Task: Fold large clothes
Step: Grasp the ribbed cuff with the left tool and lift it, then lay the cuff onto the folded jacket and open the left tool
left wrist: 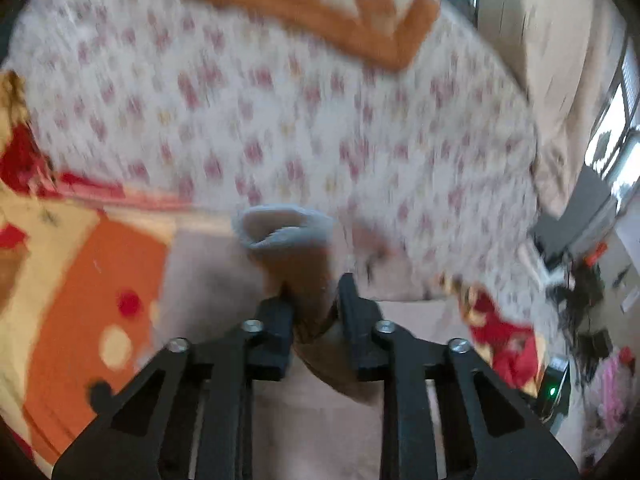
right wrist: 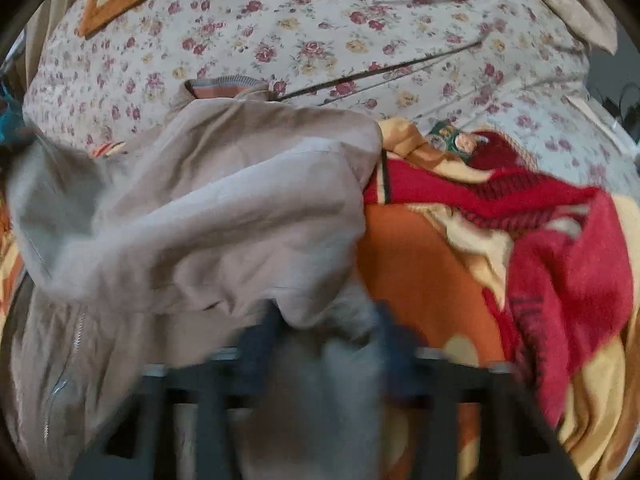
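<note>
One beige jacket (right wrist: 208, 208) lay crumpled on a bed, filling the picture from nine o'clock to six o'clock in the right wrist view. One ribbed collar (right wrist: 224, 86) with a grey and orange band showed at its far edge, toward eleven o'clock, and one zip (right wrist: 66, 364) ran down the fabric at about eight o'clock. In the left wrist view one ribbed cuff (left wrist: 286, 228) stood just beyond the fingertips, at the centre.

The left gripper (left wrist: 314, 300) had its two black fingers (left wrist: 276, 320) drawn narrow, pinching the beige sleeve fabric behind the cuff. The right gripper (right wrist: 324, 332) was heavily blurred at six o'clock; a fold of the jacket lay between its two fingers, but whether the pads pressed on it could not be told.

One floral sheet (left wrist: 320, 120) covered the bed from nine o'clock through twelve o'clock to three o'clock in both views. One orange-and-cream checked cloth (left wrist: 320, 8) lay on it at twelve o'clock in the left wrist view and at eleven o'clock in the right. One blanket (right wrist: 420, 264) in orange, yellow and red lay beneath and beside the jacket, at four o'clock in the right wrist view. One red garment (right wrist: 560, 248) rested on that blanket at three o'clock, well apart from the right gripper.
</note>
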The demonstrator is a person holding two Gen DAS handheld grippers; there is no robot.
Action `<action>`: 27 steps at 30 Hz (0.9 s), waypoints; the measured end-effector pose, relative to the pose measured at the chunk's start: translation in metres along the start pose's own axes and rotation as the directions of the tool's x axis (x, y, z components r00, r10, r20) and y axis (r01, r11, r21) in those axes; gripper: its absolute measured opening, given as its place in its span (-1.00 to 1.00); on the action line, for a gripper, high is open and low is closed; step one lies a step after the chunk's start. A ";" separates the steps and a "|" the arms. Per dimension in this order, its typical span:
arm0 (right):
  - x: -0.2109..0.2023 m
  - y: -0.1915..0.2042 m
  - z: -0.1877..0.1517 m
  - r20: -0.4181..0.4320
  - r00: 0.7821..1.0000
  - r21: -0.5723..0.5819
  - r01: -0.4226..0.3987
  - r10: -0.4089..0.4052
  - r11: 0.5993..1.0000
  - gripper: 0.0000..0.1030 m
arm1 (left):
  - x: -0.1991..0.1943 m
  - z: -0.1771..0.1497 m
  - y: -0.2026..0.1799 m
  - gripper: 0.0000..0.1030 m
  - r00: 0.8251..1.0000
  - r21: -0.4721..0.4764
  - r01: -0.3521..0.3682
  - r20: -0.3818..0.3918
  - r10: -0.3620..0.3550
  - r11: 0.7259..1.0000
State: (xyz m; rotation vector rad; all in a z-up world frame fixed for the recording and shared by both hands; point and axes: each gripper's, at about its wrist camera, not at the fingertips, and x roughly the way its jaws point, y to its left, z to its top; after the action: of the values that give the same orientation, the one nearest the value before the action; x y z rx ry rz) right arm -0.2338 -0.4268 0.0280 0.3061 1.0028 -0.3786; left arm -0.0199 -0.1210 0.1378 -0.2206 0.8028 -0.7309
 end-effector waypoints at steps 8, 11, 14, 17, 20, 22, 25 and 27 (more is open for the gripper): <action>-0.013 0.001 0.009 0.029 0.998 0.032 0.058 -0.059 0.998 -0.60 | 0.066 -0.035 0.049 -0.45 0.939 -0.025 -0.196 -0.293 0.181 0.980; -0.012 0.001 -0.009 -0.041 0.998 0.023 0.059 -0.058 0.998 -0.52 | 0.068 -0.047 0.050 0.07 0.924 -0.030 -0.225 -0.323 0.204 0.974; -0.032 -0.014 -0.007 -0.003 1.000 0.120 0.017 -0.017 0.993 0.04 | 0.042 -0.037 0.045 0.22 0.947 -0.038 -0.239 -0.228 0.225 0.970; -0.049 -0.019 0.007 0.077 0.995 0.209 -0.078 0.063 0.975 0.23 | 0.015 -0.029 0.042 0.34 0.963 -0.052 -0.260 -0.088 0.255 0.964; -0.041 -0.003 0.029 0.079 0.984 0.207 -0.175 0.162 0.963 0.23 | 0.018 -0.027 0.041 0.34 0.964 -0.040 -0.260 -0.074 0.256 0.965; -0.028 0.018 0.041 0.072 0.985 0.153 -0.165 0.156 0.974 0.20 | 0.034 -0.032 0.040 0.34 0.953 -0.006 -0.271 -0.140 0.267 0.963; 0.008 0.042 0.051 0.011 0.993 0.072 -0.116 0.116 0.991 0.00 | 0.062 -0.045 0.043 0.34 0.868 0.112 -0.416 -0.245 0.431 0.902; 0.035 0.042 0.050 -0.030 0.999 0.052 -0.021 0.023 0.998 -0.03 | 0.074 -0.053 0.055 0.38 0.837 0.110 -0.452 -0.292 0.463 0.885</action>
State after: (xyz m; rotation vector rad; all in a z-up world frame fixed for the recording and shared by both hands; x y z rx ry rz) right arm -0.1602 -0.4157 0.0261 0.3703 1.0197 -0.3816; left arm 0.0047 -0.1256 0.0341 0.1279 1.0940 -0.3227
